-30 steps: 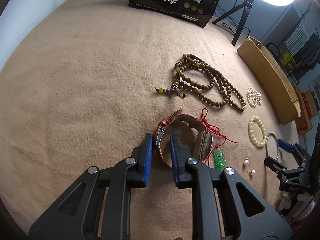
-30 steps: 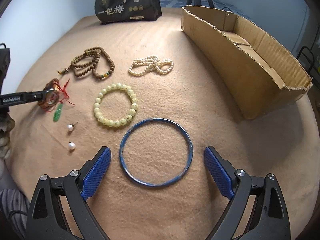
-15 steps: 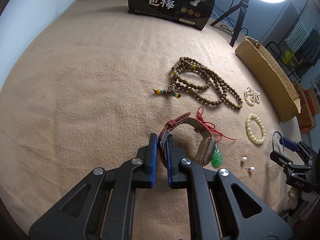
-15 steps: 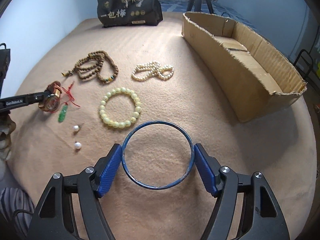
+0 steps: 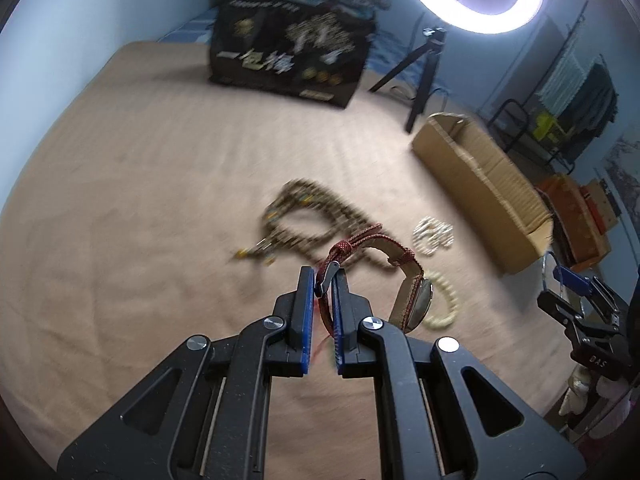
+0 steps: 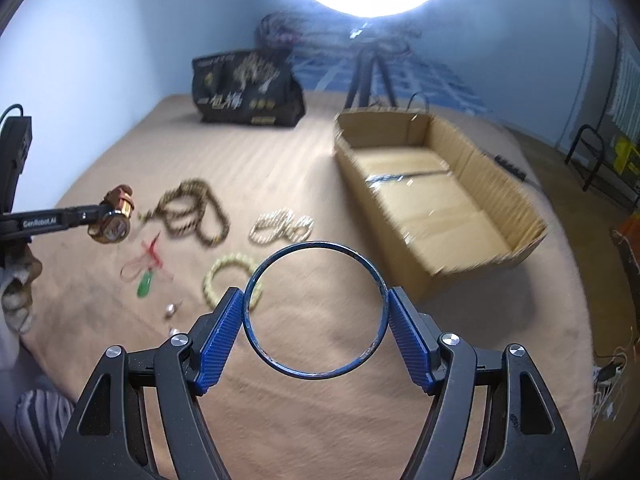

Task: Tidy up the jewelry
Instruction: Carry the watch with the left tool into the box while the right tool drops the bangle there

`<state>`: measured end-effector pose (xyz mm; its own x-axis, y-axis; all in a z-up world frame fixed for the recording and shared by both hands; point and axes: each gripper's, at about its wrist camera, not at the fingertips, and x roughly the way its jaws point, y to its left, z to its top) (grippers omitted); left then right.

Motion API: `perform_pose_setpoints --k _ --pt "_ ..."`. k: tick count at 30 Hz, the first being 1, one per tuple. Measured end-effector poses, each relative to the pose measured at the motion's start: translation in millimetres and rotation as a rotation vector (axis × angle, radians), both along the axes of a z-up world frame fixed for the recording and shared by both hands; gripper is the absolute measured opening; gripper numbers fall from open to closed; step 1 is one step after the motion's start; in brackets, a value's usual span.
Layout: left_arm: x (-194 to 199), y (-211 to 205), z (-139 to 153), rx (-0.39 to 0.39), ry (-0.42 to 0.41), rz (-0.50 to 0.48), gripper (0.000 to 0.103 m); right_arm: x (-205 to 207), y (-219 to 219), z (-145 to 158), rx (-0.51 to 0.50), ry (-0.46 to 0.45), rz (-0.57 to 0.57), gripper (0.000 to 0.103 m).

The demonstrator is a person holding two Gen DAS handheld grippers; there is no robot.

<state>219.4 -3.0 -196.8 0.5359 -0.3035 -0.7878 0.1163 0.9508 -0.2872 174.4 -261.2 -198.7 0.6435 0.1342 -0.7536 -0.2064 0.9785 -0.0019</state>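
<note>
My left gripper (image 5: 322, 276) is shut on the red woven strap of a wristwatch (image 5: 416, 300), which hangs in the air above the tan cloth. From the right wrist view, the same watch (image 6: 114, 220) shows at the far left. My right gripper (image 6: 315, 294) is shut on a thin blue bangle (image 6: 316, 377). Its pads press on the bangle's two sides and hold it above the cloth. On the cloth lie a brown bead necklace (image 6: 192, 216), a pearl bracelet (image 6: 280, 226), a pale green bead bracelet (image 6: 224, 276), a green pendant on red cord (image 6: 145, 286) and pearl earrings (image 6: 170, 310).
An open, long cardboard box (image 6: 440, 216) lies to the right of the jewelry. A black printed bag (image 6: 248, 92) stands at the far edge, with a tripod (image 6: 368, 72) and ring light behind it. A person's hand (image 6: 18, 292) shows at the left edge.
The left gripper closed on the watch strap and lifted the watch off the cloth. The right gripper closed on the blue bangle and raised it. Both views now look further up the room.
</note>
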Motion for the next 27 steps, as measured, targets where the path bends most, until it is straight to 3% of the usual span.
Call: perform_pose_setpoints --k 14,27 --pt "75.2 -97.1 30.4 -0.03 -0.094 -0.129 0.006 46.8 -63.6 14.3 -0.032 -0.064 -0.126 0.072" --pt "134.2 -176.3 9.7 -0.031 -0.072 -0.182 0.006 87.5 -95.0 -9.0 -0.04 -0.046 -0.182 0.072"
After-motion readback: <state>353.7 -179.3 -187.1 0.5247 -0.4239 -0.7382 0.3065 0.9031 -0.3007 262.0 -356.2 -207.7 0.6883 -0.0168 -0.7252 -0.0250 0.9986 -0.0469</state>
